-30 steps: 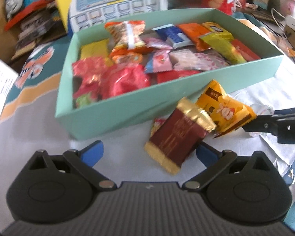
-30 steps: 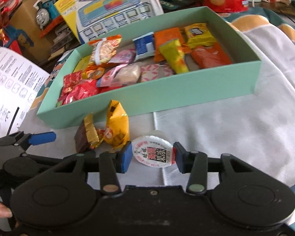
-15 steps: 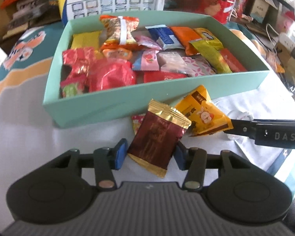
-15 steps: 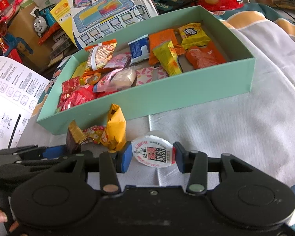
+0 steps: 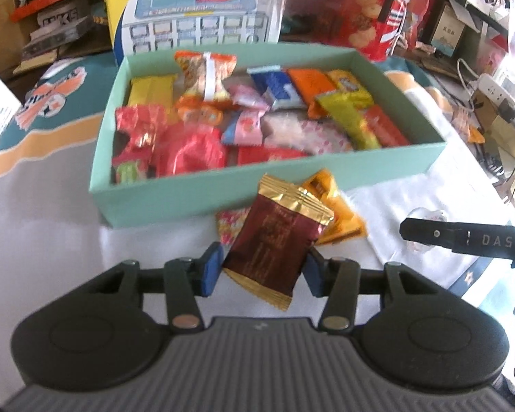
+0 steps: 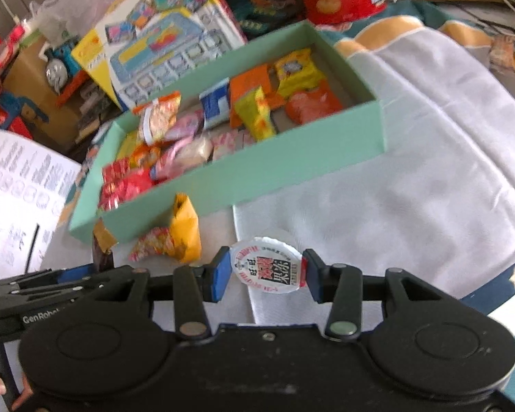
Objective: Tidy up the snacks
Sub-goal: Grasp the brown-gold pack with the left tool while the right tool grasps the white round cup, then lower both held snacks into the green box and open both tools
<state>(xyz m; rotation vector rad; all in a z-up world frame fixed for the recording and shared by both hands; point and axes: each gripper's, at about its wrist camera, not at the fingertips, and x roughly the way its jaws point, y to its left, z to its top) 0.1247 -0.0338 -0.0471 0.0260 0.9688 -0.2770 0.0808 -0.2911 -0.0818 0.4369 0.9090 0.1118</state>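
Both tongs clamp snacks — crinkly foil packet [image 5: 274,240], round jelly cup [image 6: 267,265].

Left gripper [image 5: 262,269]: blue-padded fingers [image 5: 212,267] closed on a maroon-and-gold snack packet [image 5: 274,245], packet tilted with its gold crimp toward 1 o'clock. From the right wrist view its black body lies at 9 o'clock.

Right gripper [image 6: 266,274]: blue pads [image 6: 221,274] clamped on either side of a foil-lidded jelly cup [image 6: 266,269]. From the left wrist view its black finger enters at 3 o'clock.
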